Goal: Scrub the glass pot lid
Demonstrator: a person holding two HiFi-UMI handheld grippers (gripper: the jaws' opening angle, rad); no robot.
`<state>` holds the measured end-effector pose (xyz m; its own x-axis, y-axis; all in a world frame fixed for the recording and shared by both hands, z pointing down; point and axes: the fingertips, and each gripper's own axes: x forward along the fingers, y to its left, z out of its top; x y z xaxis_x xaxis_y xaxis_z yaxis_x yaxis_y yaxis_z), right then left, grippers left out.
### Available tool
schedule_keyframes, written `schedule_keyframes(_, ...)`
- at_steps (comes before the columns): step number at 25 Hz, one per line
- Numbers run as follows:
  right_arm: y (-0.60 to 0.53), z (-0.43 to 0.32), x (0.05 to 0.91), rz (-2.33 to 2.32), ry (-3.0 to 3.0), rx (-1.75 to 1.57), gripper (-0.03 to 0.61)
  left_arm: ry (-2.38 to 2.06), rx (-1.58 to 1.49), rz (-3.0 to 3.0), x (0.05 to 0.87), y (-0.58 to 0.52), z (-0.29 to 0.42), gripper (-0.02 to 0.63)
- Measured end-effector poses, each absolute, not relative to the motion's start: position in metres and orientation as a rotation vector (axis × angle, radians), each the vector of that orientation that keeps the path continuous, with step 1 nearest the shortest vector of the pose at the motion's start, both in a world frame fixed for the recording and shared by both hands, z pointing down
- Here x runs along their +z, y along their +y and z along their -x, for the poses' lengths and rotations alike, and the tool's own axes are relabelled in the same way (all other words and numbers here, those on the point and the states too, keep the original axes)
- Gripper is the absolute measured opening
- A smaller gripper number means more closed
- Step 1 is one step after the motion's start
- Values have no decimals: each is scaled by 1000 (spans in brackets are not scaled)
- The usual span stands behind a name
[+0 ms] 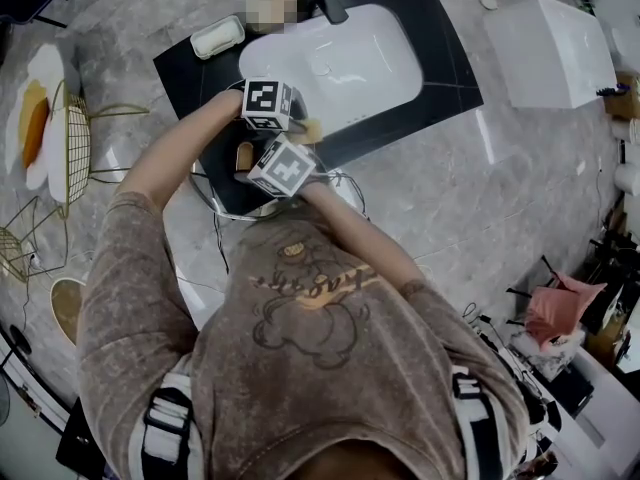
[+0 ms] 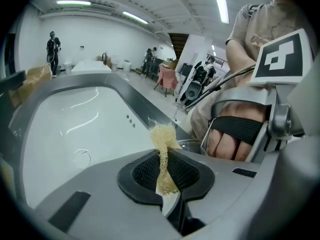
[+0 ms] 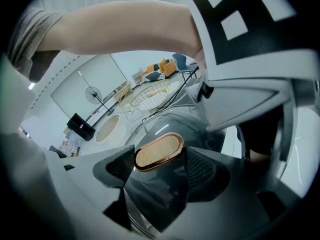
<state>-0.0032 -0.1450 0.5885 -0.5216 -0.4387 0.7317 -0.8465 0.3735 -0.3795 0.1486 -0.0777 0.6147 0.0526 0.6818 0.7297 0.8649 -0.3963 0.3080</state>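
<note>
Sink rim near glass pot lid

- My head camera sits high over the person's shoulders and looks steeply down. From there I see the left gripper and right gripper small, with the sink just beyond their fingers.
- My left gripper camera looks along its own fingers from very close. The sink lies past the fingertips, and the right hand and its marker cube are to the right of them.
- My right gripper camera sits as close. The knob of the lid is between the fingers.
- Head and left gripper views share the sink. Head and right gripper views share the lid and the wire chair beyond the fingers.
</note>
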Motion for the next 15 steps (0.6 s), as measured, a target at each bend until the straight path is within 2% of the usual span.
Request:
schedule_keyframes(8,-144,3,589,-1124,-2152,1030,313,-1547,-1343,2261,606,-81,-154,49)
schedule_keyframes(15,-140,0,585,-1142,-2164,933,313,-1126,-1308,2577,583,-124,-166,49)
